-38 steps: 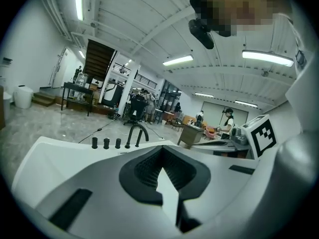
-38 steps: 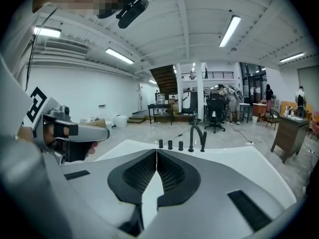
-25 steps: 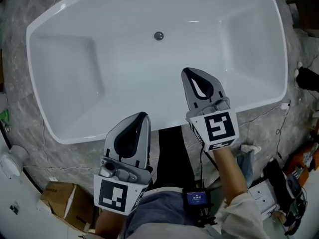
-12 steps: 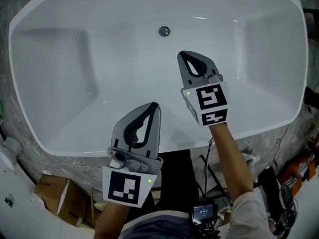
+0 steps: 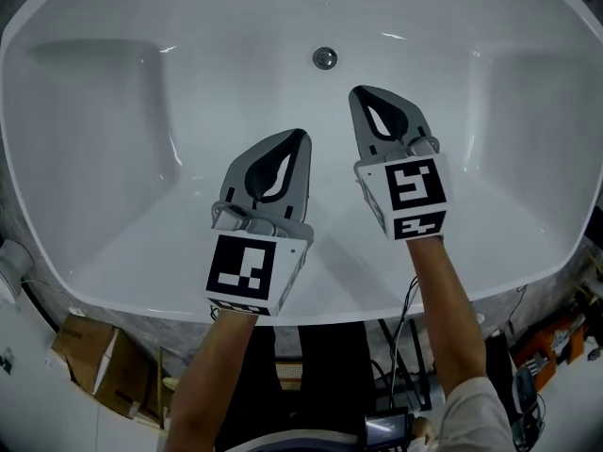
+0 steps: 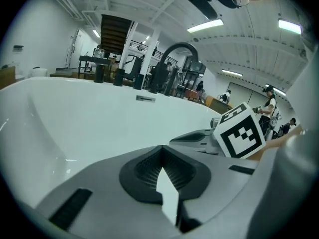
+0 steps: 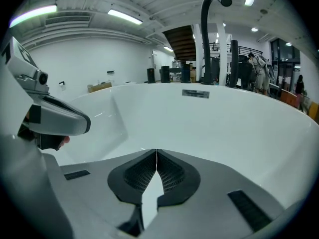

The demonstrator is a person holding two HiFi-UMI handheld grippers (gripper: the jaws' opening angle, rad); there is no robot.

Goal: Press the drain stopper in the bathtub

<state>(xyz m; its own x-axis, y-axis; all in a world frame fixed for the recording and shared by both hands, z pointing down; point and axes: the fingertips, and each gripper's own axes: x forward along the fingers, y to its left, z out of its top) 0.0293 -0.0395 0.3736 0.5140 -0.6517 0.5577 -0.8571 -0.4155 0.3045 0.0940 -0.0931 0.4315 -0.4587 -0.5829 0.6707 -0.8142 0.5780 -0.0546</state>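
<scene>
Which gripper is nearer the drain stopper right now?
Right. The right gripper tip sits just below-right of the drain stopper in the head view; the left gripper is farther back, lower-left of it.

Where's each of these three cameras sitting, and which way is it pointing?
Head view: on the person's head, looking steeply down into the bathtub at the drain stopper; both forearms, left gripper and right gripper show.
Left gripper view: on the left gripper, facing along its shut jaws across the bathtub; right gripper at right.
Right gripper view: on the right gripper, facing the bathtub's far wall and faucet; left gripper at left.
Shared: both gripper views show the faucet.
</scene>
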